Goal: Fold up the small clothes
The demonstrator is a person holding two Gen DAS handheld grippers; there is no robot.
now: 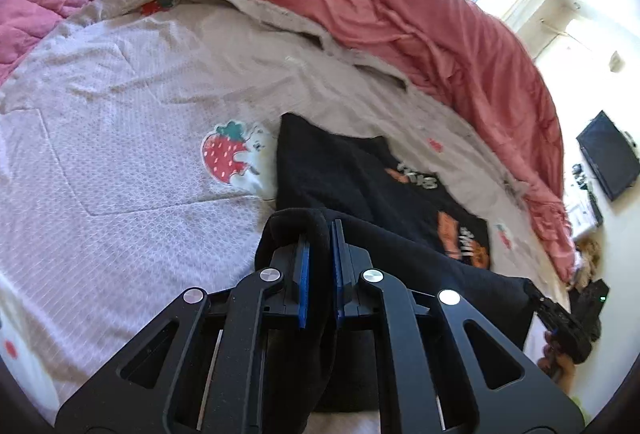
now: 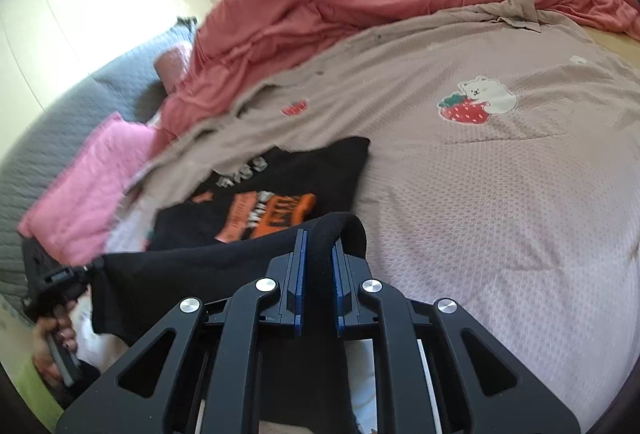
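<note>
Currently both hand-held grippers, left (image 1: 320,254) and right (image 2: 318,262), clamp black shirt (image 1: 360,170) hem; carry edge ahead level, taut, over orange print (image 2: 276,214).

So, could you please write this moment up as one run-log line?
left gripper: shut on black T-shirt | right gripper: shut on black T-shirt | lifted edge stretched between them | rest on strawberry-print bedspread

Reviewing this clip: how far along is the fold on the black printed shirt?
Done: the black shirt is spread on the beige strawberry-print sheet.

In hand: the left gripper and right gripper are each shut on a corner of its near hem, lifted off the bed with the edge stretched between them.

Left: the hem is not yet laid over the orange print; no fold is finished.
</note>
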